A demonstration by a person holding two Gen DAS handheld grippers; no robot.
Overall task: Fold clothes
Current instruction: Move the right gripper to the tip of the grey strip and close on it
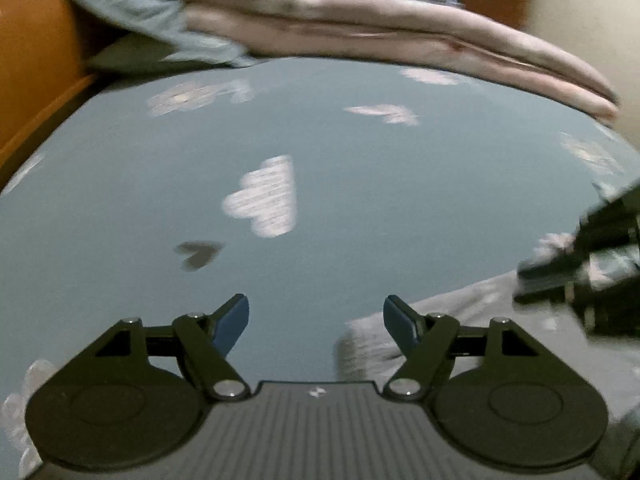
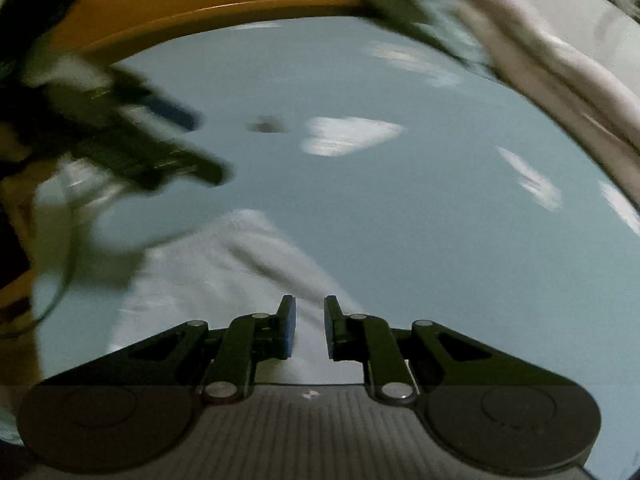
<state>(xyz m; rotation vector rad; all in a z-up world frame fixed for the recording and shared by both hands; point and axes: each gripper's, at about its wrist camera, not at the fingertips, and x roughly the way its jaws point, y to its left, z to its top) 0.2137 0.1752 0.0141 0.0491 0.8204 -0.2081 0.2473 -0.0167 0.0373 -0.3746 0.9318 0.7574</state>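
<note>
Pale garment (image 2: 224, 280) on the bed (image 2: 400, 208) lies at 11 o'clock beneath the right tool (image 2: 310, 326), jaws slightly parted, empty; left tool (image 1: 316, 320) wide open, empty, garment at its 3 o'clock

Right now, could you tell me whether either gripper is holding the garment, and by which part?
Nothing is held: the left gripper and right gripper are both open above the pale garment.

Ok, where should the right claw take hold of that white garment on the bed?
Judging from its pose, grip the white garment at its far rounded end, coming down from above. It lies flat on the blue sheet, so only an edge pinches. The right claw hangs above it, slightly open.
</note>
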